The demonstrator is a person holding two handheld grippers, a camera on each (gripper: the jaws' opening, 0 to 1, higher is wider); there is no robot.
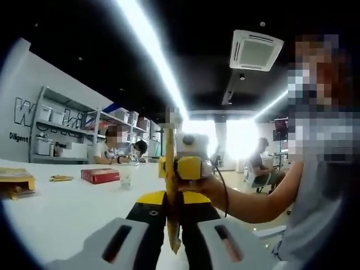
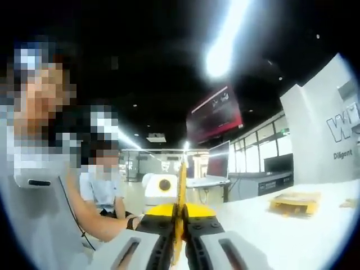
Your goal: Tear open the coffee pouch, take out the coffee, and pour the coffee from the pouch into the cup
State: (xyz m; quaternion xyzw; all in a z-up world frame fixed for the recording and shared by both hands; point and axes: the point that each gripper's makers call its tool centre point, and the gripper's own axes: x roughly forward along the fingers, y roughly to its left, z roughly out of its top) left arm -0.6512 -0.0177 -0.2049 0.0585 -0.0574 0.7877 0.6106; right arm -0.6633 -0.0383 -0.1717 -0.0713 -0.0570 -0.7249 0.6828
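Two grippers, left gripper (image 1: 173, 239) and right gripper (image 2: 179, 247), pinch one yellow coffee pouch (image 1: 171, 185) edge-on (apparently upright) above the white worktop (image 1: 67, 208); cup (image 1: 126, 175) at ten o'clock.

A thin yellow coffee pouch (image 1: 171, 185) stands edge-on between the pale grey jaws of the left hand-held gripper (image 1: 172, 239), whose body is black with a yellow band. The right hand-held gripper (image 2: 179, 247) has the same pale grey, black and yellow colouring. The counter (image 1: 67, 208) is white. On it lie a red box (image 1: 100, 175), a clear cup (image 1: 126, 175) and a yellow carton (image 1: 16, 181). The person's sleeve (image 1: 315, 214) is light grey. The wall (image 1: 22, 101) is white with dark lettering.
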